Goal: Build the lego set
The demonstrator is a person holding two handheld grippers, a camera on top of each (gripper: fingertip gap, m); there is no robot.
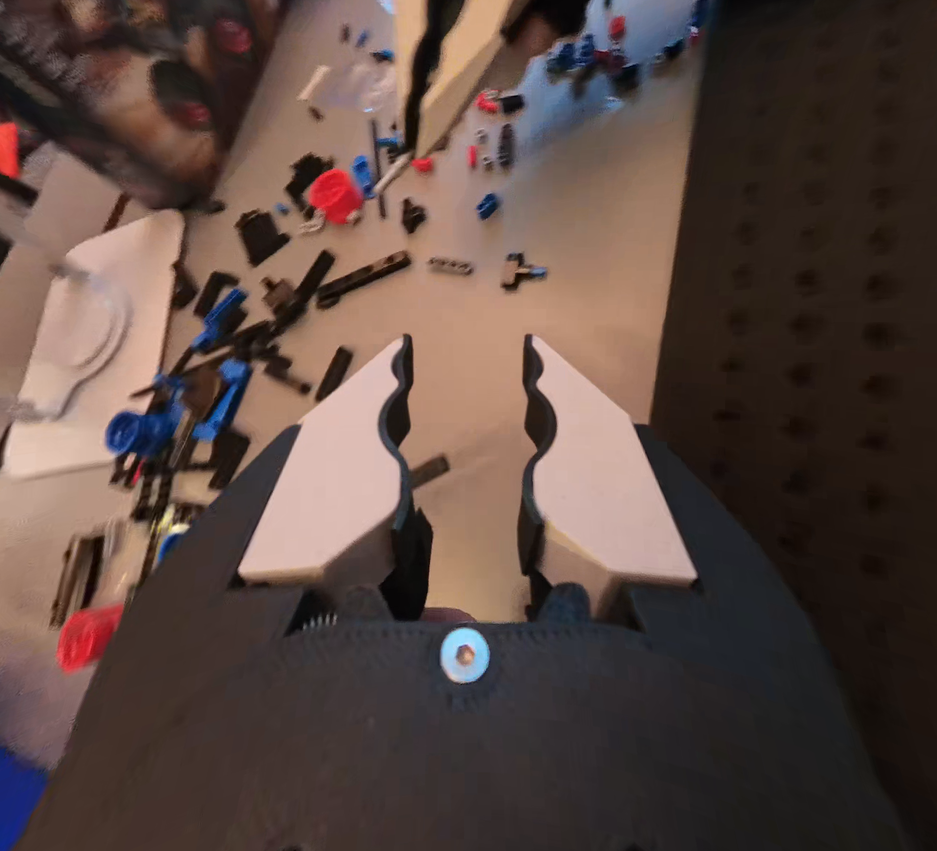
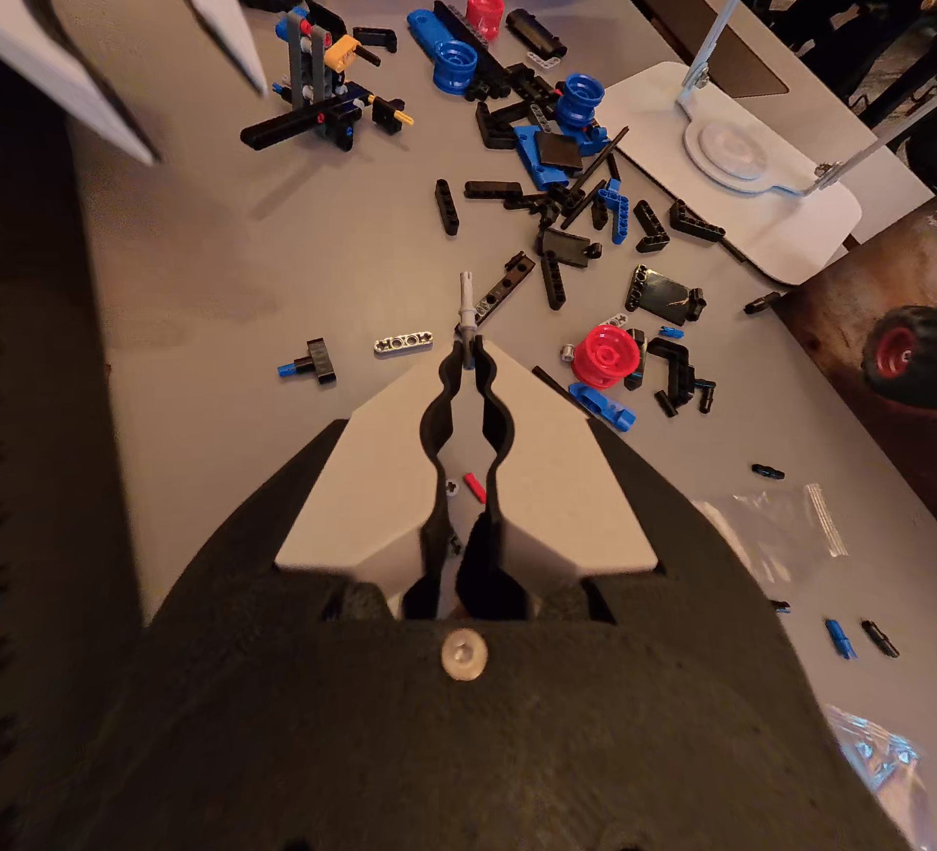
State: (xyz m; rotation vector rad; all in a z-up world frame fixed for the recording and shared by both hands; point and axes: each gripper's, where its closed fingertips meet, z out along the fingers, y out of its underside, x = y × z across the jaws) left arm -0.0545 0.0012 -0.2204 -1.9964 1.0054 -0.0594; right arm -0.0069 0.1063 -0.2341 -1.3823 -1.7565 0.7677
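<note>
While my right claw [image 2: 467, 349] pinches a grey pin [image 2: 466, 300] at its tips, the pin juts forward above the grey table [image 2: 213, 268]. Beside it, left, lies a light grey flat beam [image 2: 403, 342]; right, a red wheel hub [image 2: 606, 356]. My left claw [image 1: 467, 345] hangs agape, holding nothing, over the table [image 1: 583, 319].
</note>
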